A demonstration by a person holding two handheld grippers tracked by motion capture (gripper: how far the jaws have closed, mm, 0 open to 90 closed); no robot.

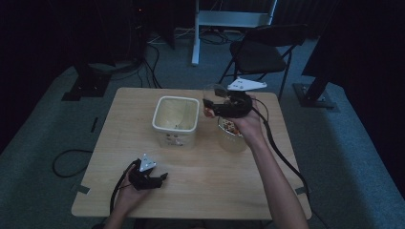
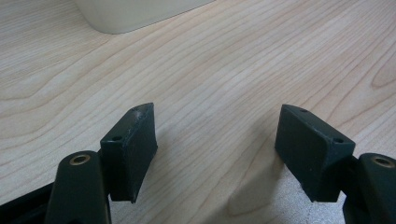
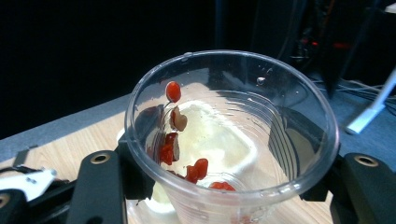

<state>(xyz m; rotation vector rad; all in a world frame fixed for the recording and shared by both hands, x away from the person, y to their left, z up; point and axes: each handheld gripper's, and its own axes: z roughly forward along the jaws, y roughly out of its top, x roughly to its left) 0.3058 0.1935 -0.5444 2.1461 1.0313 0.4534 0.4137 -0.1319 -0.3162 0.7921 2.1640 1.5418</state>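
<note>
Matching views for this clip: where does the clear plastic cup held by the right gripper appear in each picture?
High view: clear plastic cup right of centre, above the table, at the right gripper.
Left gripper view: not in it.
Right gripper view: cup centre, between the jaws, red bits inside.
Shared landmark: the cream square container, seen through the cup and at the top edge.

Clear plastic cup (image 3: 233, 135): base cut off by the bottom edge in the right gripper view.
Cream container (image 2: 135, 11): upper part cut off by the top edge in the left gripper view.
Label on container front (image 1: 174, 141): too small to read.
Second cup (image 1: 232, 136): partly hidden by the right hand (image 1: 248, 125).
</note>
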